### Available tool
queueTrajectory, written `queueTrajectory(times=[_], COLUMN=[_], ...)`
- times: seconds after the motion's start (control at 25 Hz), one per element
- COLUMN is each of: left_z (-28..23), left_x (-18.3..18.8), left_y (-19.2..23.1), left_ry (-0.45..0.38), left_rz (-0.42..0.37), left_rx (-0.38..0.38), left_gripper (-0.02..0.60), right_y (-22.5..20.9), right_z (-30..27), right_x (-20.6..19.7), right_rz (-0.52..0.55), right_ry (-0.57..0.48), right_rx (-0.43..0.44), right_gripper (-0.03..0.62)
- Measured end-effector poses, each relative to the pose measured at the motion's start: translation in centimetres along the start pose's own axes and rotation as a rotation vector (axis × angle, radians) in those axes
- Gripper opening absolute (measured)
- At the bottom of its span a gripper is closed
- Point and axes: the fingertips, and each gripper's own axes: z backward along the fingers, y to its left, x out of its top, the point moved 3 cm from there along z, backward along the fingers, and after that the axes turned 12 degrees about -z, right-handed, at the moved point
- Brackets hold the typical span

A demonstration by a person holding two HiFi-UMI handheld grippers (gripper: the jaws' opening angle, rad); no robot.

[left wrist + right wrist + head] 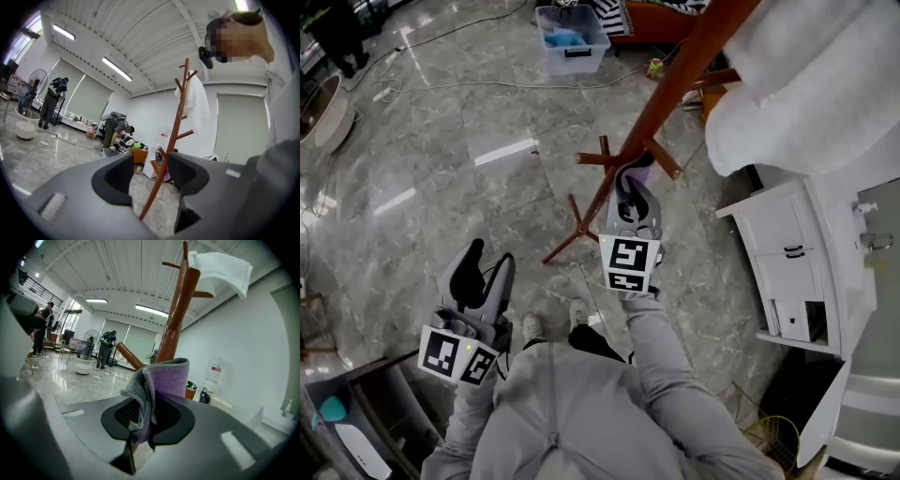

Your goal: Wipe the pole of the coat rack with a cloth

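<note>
The brown wooden coat rack pole slants from the top right down to its legs on the marble floor. A white towel hangs over its top. My right gripper is shut on a purple and grey cloth, which sits against the lower pole near a side peg. In the right gripper view the cloth stands up between the jaws of the gripper. My left gripper hangs open and empty, to the left of the rack and apart from it. Between its jaws the pole shows in the distance.
A plastic bin stands on the floor behind the rack. A white cabinet is close on the right. Cables lie across the floor at the far left. People stand at the back of the room.
</note>
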Motion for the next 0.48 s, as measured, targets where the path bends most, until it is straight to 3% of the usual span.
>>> queueTrajectory(times=[0.48], left_z=[1.0], left_x=[-0.7], left_y=[0.0], left_ry=[0.031], left_rz=[-0.015], left_rx=[0.047], left_gripper=[0.242], right_y=[0.9], right_z=[-1.6], right_x=[-7.4], right_rz=[-0.018], right_ry=[0.155], right_rx=[0.052], right_gripper=[0.052])
